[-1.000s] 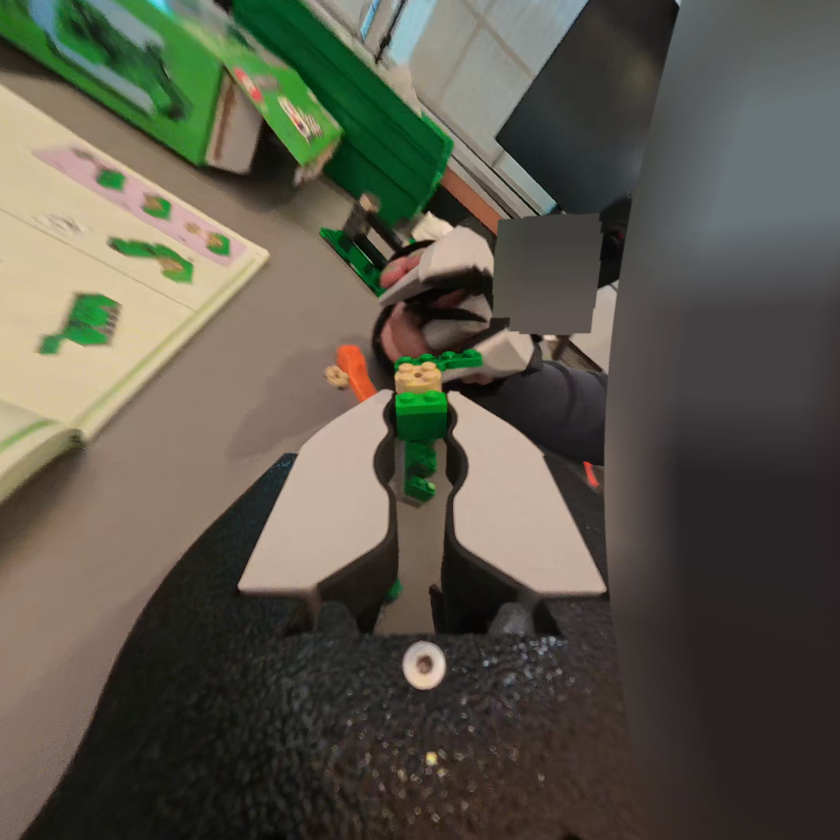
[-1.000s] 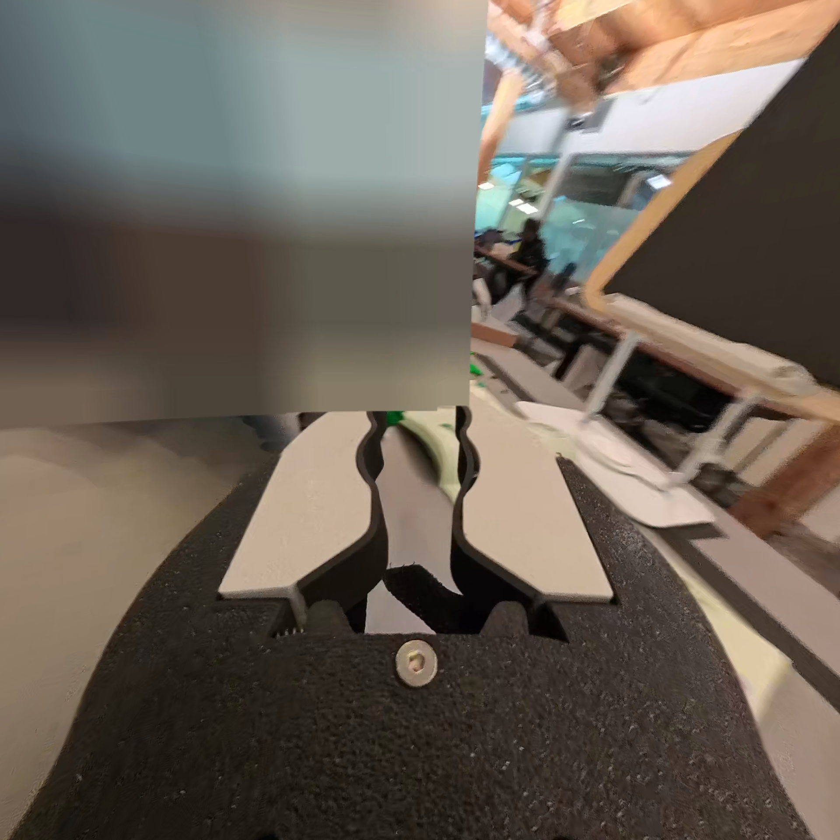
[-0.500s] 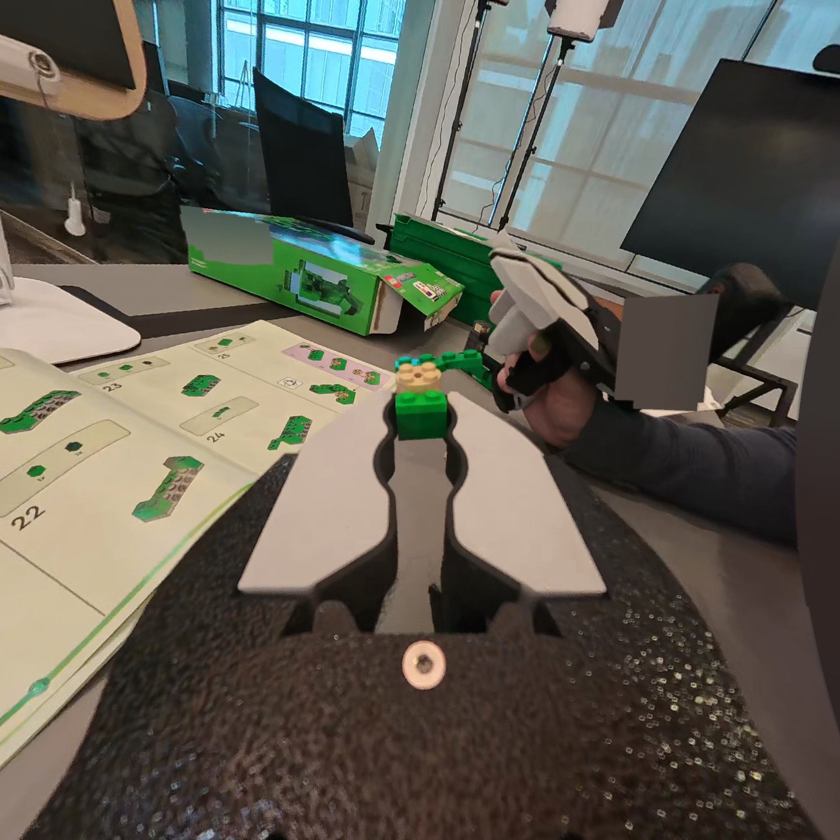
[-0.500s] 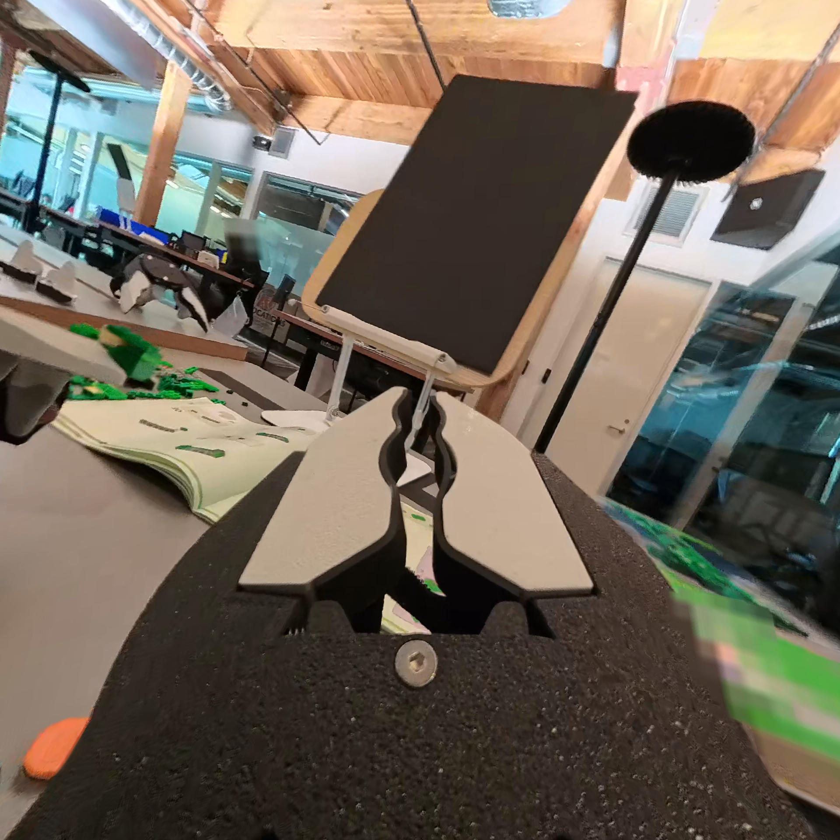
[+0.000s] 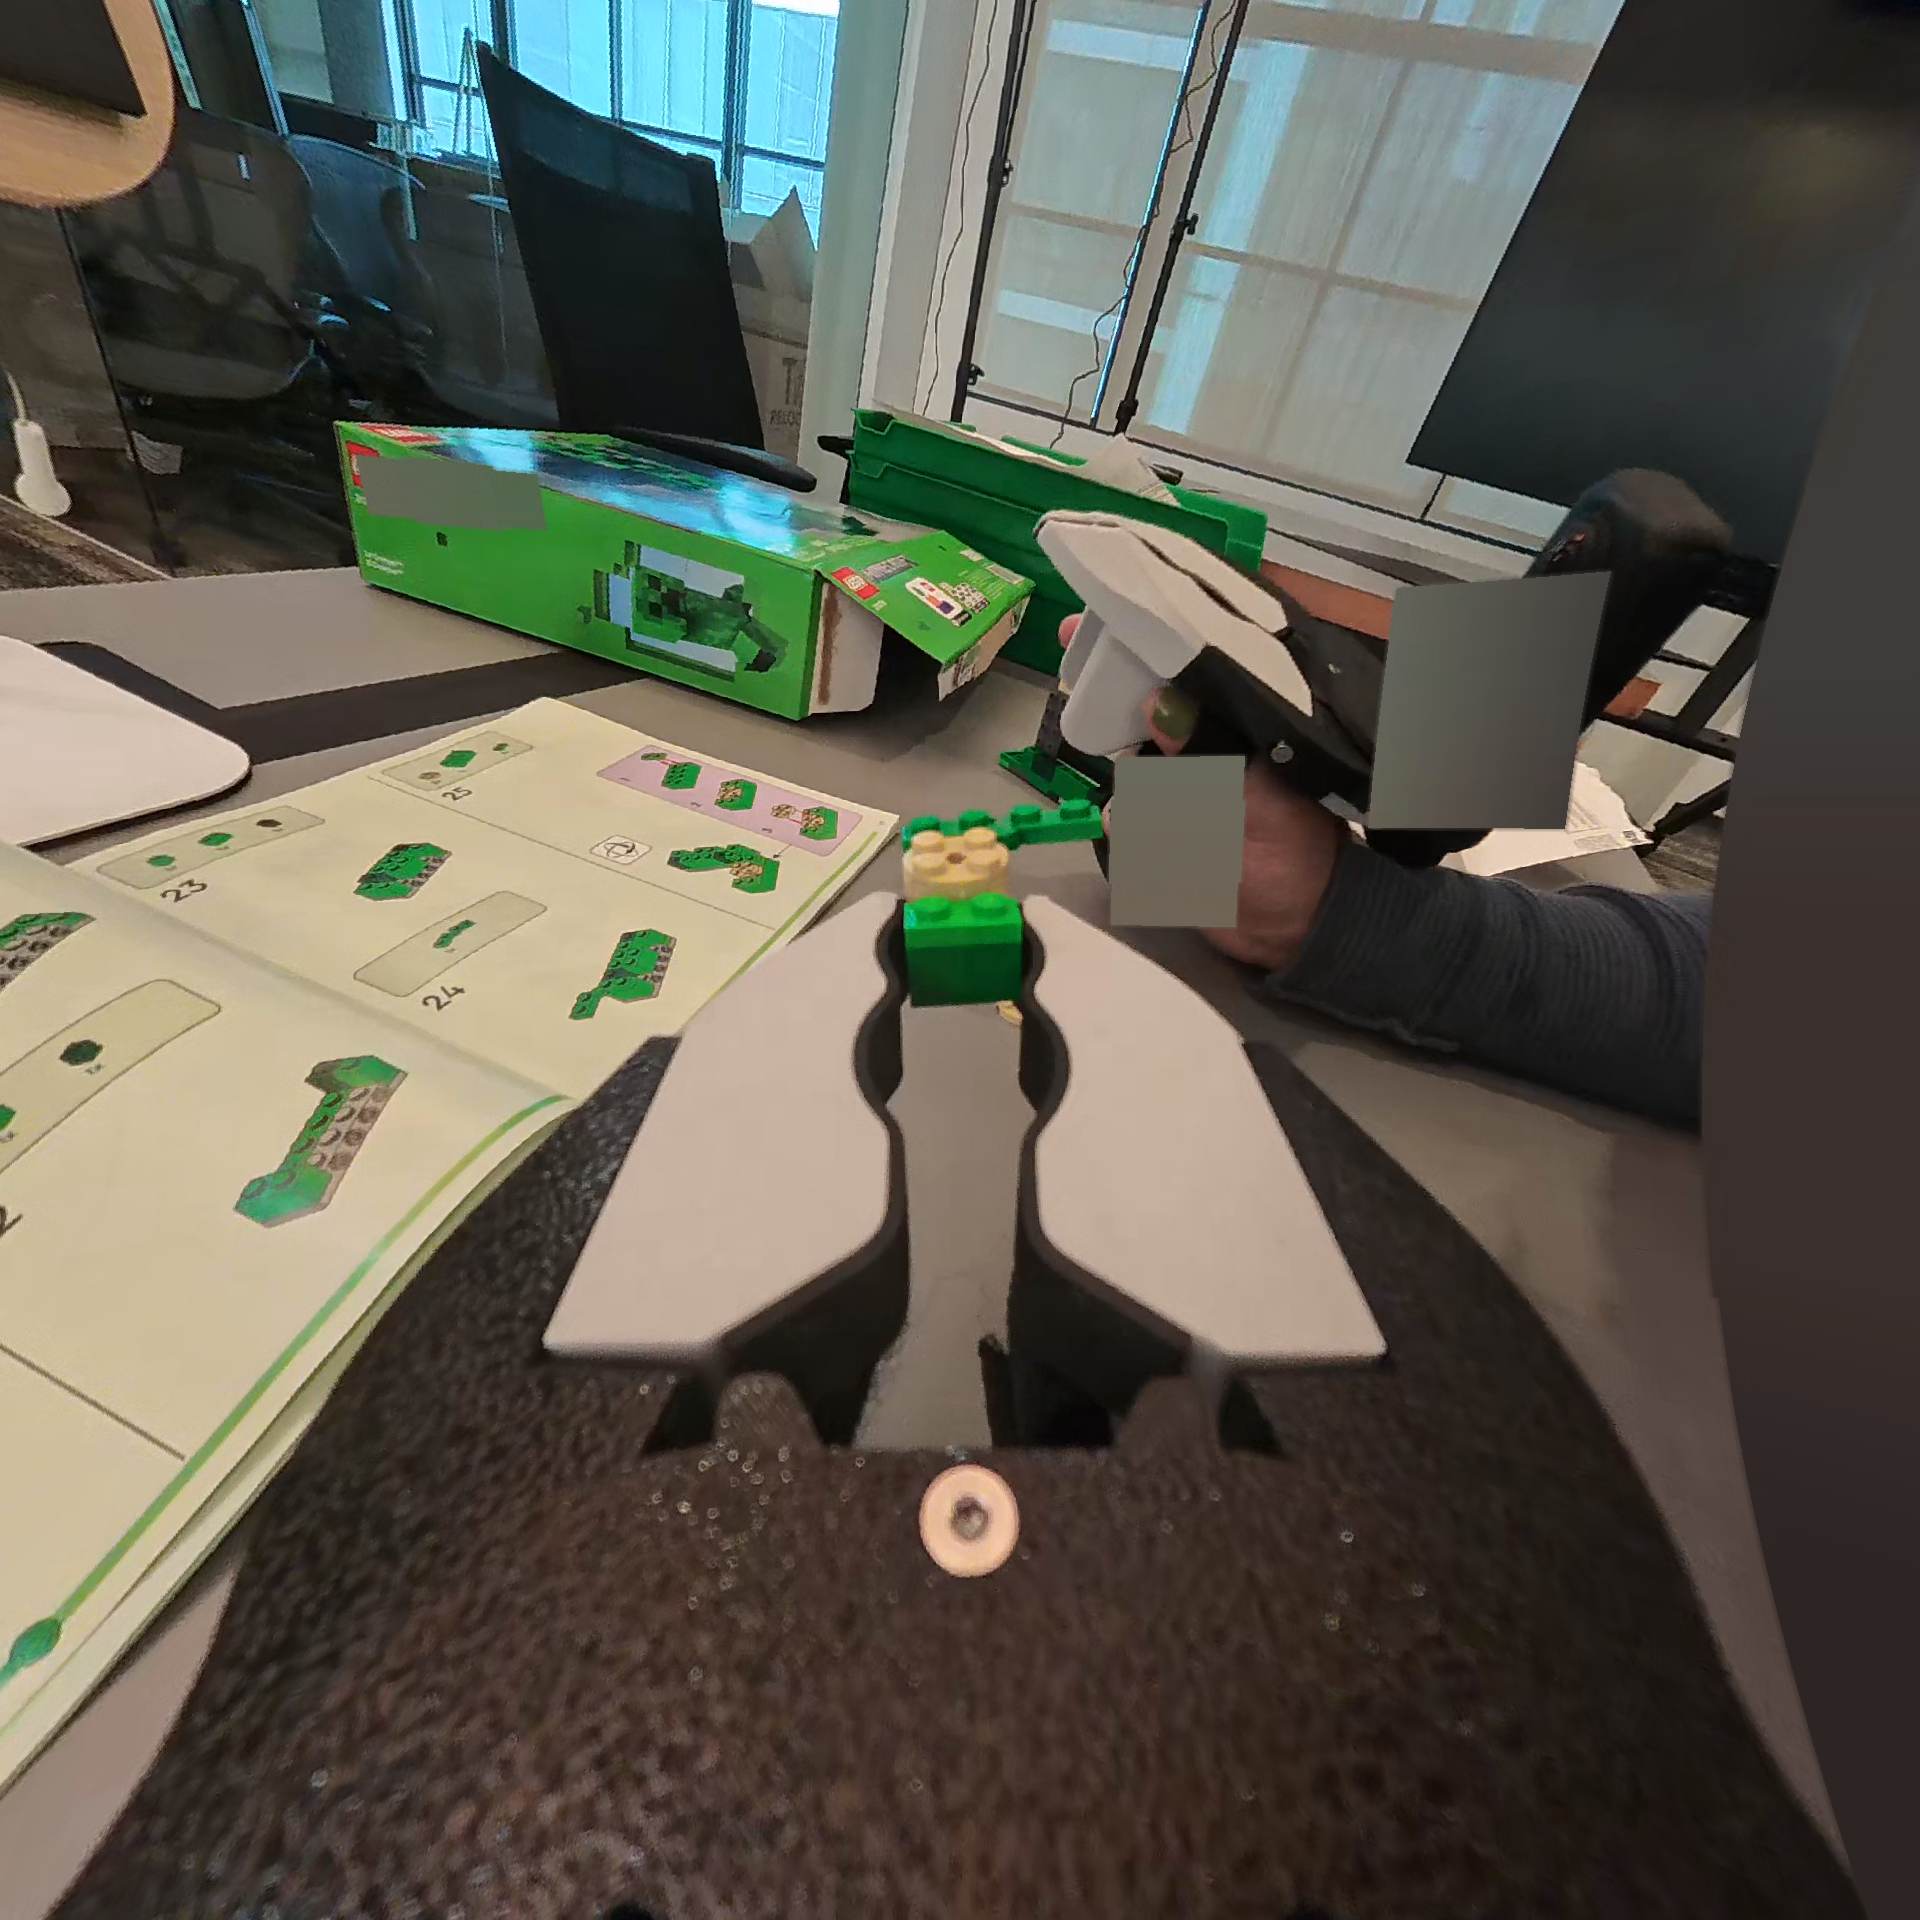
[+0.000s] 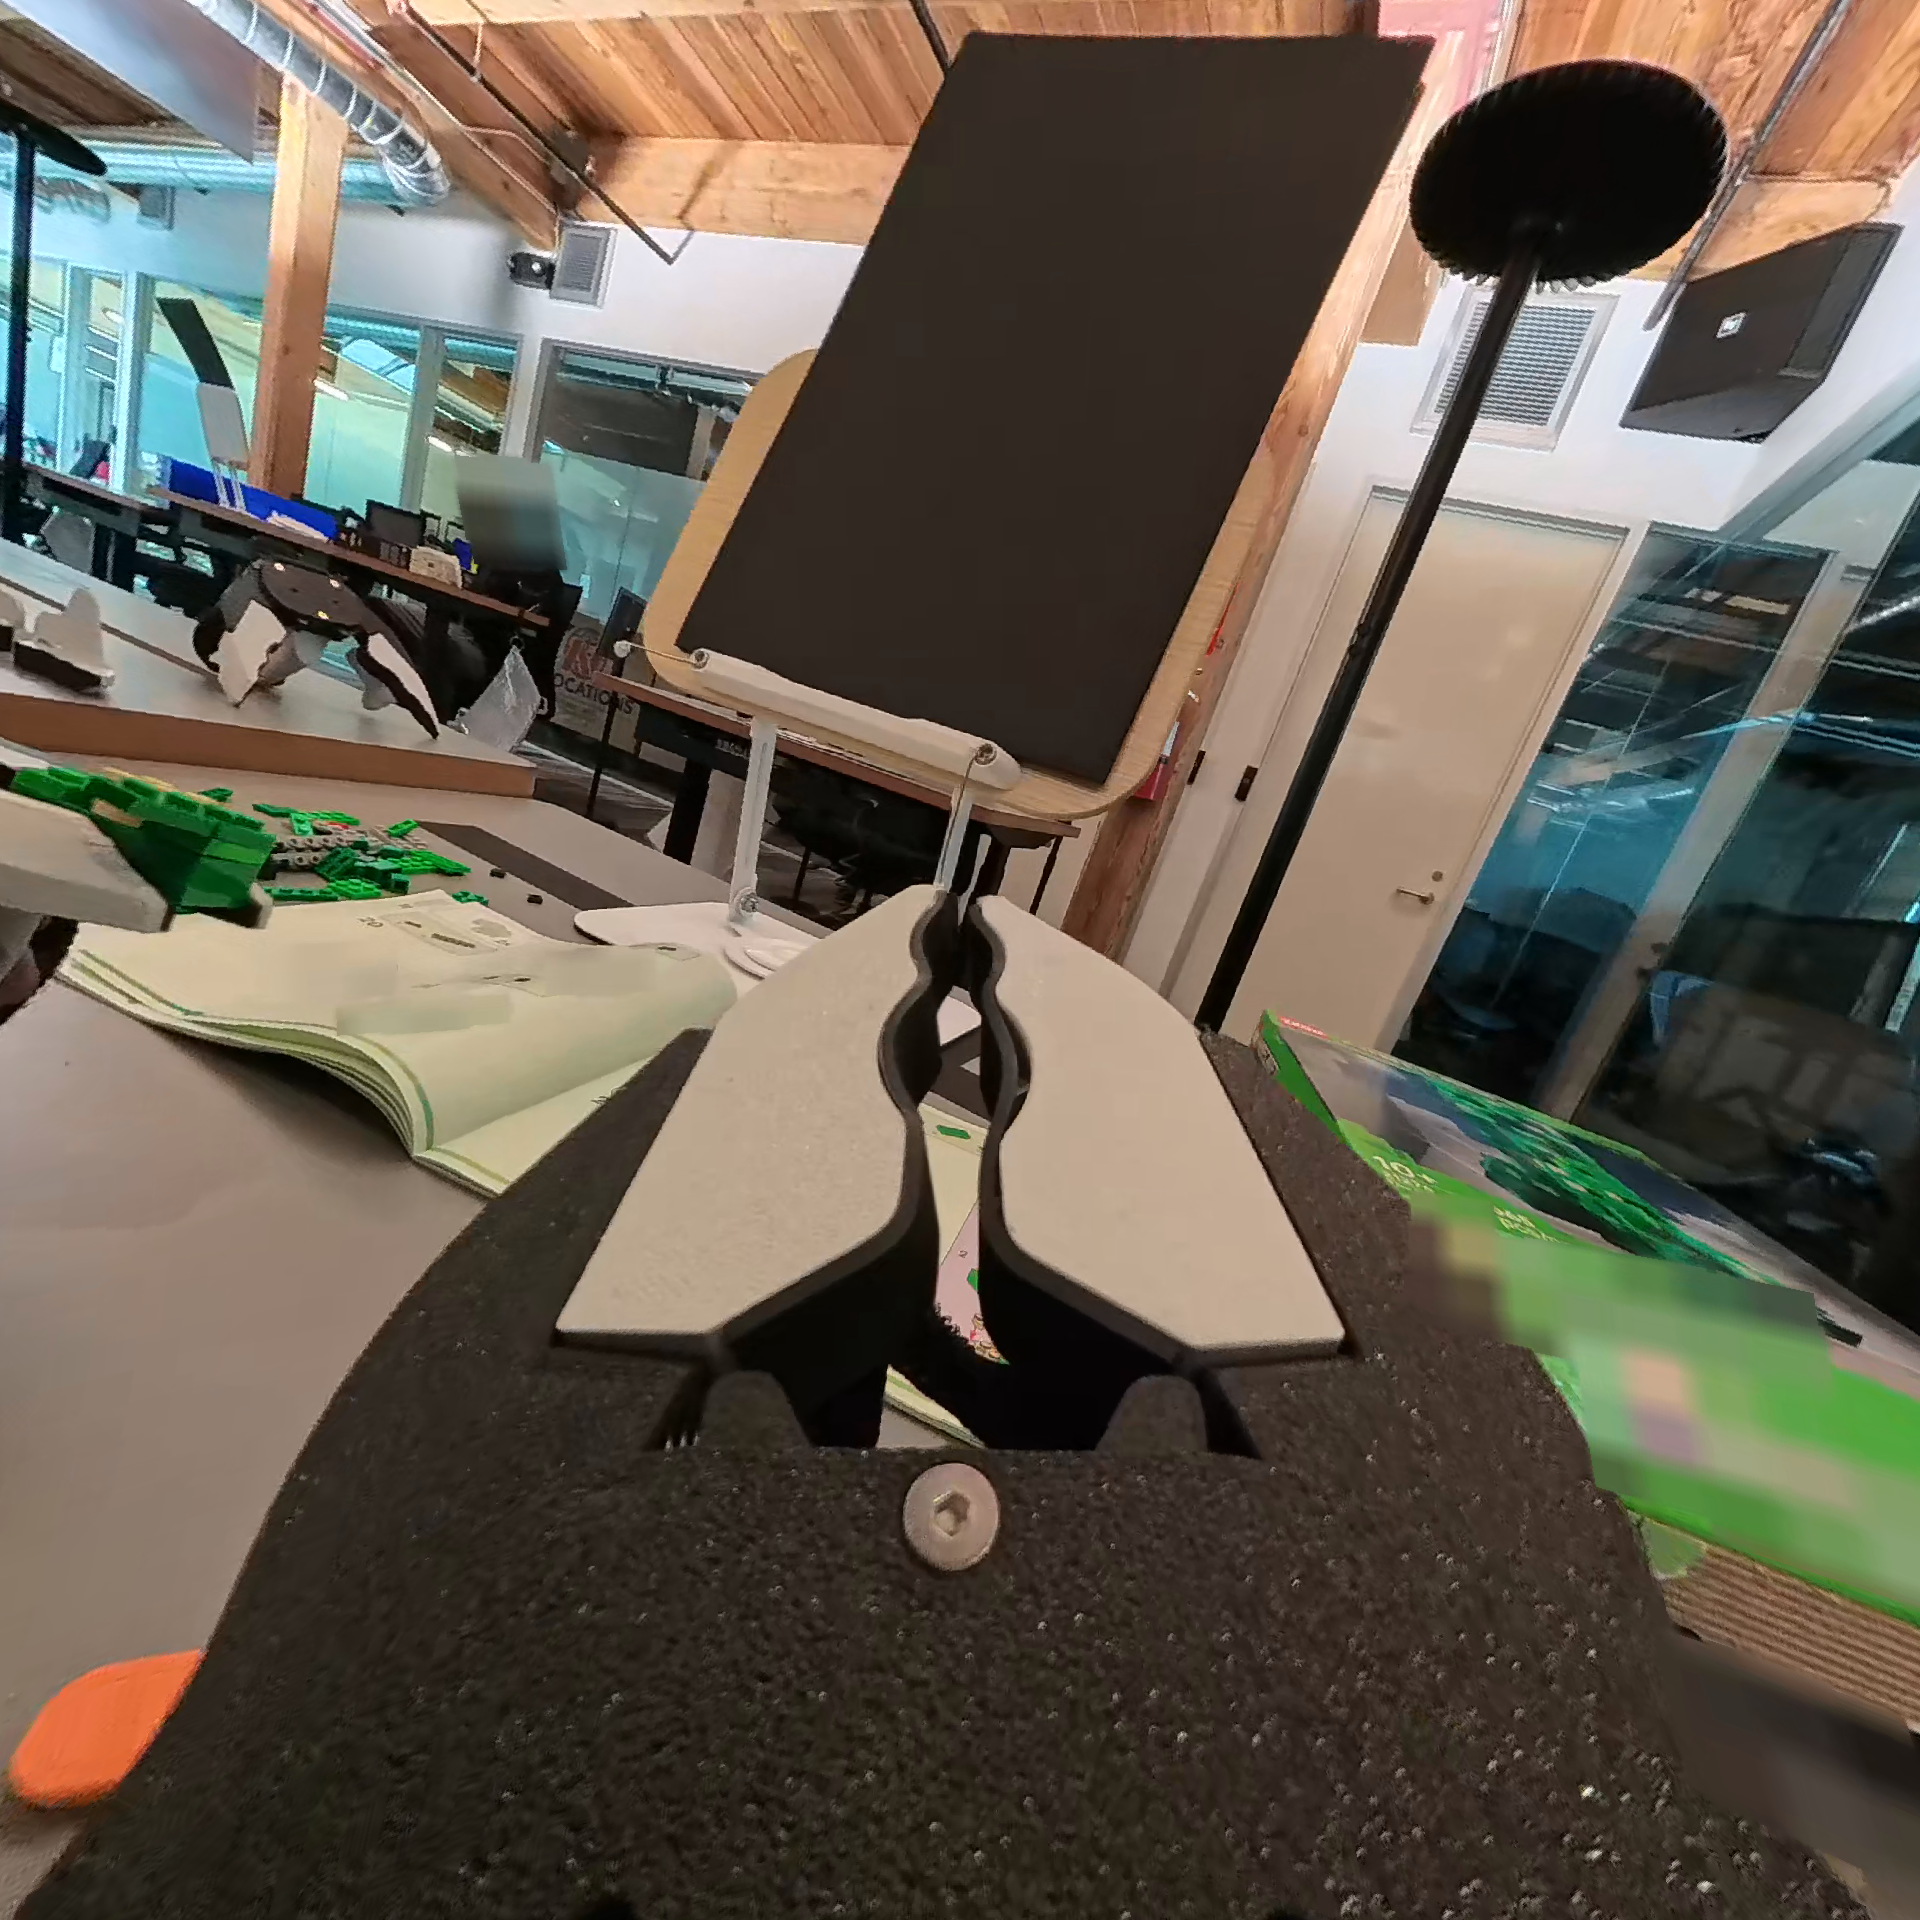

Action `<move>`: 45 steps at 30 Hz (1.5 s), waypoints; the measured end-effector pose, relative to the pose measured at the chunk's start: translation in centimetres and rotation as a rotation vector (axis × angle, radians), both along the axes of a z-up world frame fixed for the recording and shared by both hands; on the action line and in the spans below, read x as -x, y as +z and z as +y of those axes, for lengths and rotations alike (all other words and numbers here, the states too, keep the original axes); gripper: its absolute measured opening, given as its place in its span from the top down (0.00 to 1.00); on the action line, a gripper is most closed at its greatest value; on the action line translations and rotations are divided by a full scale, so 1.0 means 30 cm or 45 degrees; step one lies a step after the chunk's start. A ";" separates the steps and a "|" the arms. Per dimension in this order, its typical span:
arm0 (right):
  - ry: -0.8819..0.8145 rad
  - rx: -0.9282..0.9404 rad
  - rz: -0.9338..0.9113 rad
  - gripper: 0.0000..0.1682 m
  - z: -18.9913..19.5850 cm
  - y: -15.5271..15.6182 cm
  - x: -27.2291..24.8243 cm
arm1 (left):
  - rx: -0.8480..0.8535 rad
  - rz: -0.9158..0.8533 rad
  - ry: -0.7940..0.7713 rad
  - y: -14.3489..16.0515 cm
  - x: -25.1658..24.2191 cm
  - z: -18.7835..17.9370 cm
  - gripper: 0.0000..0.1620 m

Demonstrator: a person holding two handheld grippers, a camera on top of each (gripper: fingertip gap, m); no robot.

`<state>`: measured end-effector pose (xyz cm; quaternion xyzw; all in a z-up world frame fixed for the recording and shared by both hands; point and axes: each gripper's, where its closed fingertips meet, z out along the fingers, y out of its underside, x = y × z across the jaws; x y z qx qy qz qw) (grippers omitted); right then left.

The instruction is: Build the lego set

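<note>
My left gripper (image 5: 961, 935) is shut on a small lego assembly (image 5: 962, 940): a green brick with a tan round piece (image 5: 954, 858) on top and a green plate sticking out to the right. It also shows at the left edge of the right wrist view (image 6: 177, 852). My right gripper (image 6: 961, 914) is shut and empty, tips together, pointing up and away from the table. It shows at the right of the left wrist view (image 5: 1164, 634), held in a hand. The open instruction booklet (image 5: 312, 987) lies to the left.
The green lego box (image 5: 644, 571) lies behind the booklet, a green tray (image 5: 1039, 499) beyond it. Loose green pieces (image 6: 353, 857) lie past the booklet (image 6: 395, 1018). An orange tool (image 6: 94, 1730) lies at the near left. A black panel on a white stand (image 6: 1039, 395) rises behind.
My left gripper has tilted up from facing the table to level, still holding the assembly. My right gripper drew away from the assembly, closed its tips and swung to face the room.
</note>
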<state>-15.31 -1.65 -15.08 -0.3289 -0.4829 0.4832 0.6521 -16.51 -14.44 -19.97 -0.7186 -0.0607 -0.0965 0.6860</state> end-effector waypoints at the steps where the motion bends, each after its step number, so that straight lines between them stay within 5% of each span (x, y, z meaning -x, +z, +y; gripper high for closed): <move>1: -0.002 0.000 0.002 1.00 0.001 0.001 -0.001 | -0.002 -0.002 -0.001 0.000 0.000 0.000 0.90; 42: 0.077 -0.046 -0.042 1.00 -0.045 -0.022 0.011 | 0.020 0.004 -0.036 -0.005 -0.013 0.006 0.89; 45: 0.239 -0.082 -0.038 0.97 -0.109 -0.026 0.002 | 0.021 -0.001 -0.073 -0.006 -0.024 0.007 0.90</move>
